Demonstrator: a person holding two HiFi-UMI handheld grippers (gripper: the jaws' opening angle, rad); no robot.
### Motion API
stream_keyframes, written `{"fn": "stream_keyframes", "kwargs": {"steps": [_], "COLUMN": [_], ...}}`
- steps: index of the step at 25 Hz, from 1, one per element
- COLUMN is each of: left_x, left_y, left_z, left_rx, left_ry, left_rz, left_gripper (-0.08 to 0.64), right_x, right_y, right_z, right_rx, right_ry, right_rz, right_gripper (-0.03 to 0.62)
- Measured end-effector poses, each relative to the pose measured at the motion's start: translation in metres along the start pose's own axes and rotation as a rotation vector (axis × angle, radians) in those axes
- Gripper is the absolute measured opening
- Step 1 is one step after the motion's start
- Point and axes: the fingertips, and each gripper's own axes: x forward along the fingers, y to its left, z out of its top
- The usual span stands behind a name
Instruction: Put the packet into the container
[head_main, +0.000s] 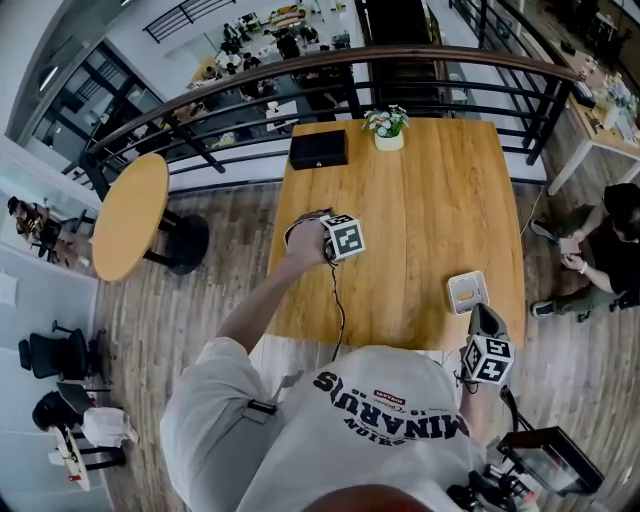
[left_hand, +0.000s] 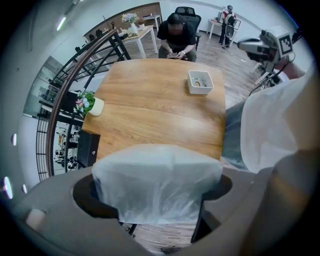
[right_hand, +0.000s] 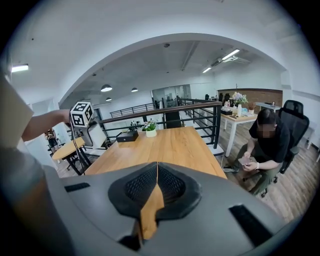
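The white, square, shallow container (head_main: 467, 292) sits near the right front edge of the pale wooden surface (head_main: 420, 200), with something small and tan inside. The left gripper (head_main: 325, 240) hangs over the surface, clamped on a crinkly, translucent white packet (left_hand: 157, 182). The right gripper (right_hand: 157, 185) is closed and empty. A black box (head_main: 318, 149) and a flowerpot (head_main: 387, 127) stand at the far edge.

our left arm (head_main: 255, 305) reaches out, the left claw (head_main: 335, 238) pointing steeply down, pads pressed on a white packet (left_hand: 157, 182). our right claw (right_hand: 157, 175) sits close to our body, jaws together, empty.
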Motion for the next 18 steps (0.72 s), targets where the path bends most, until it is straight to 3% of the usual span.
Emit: {"fn": "stream_keyframes", "kwargs": {"steps": [6,18], "left_x": [-0.056,-0.059], "left_y": [-0.001,-0.024], "left_z": [0.004,0.002], "left_rx": [-0.070,-0.077], "left_ry": [-0.058,-0.044], "left_rz": [0.032,-0.012], "left_gripper": [0.463,0.463], "right_x": [0.017,0.018], "right_y": [0.010,0.017], "right_z": [0.004,0.009], "right_rx": [-0.011,-0.020], "right_ry": [-0.002,-0.005], "right_rz": [0.028,0.050], "right_gripper": [0.011,0.011]}}
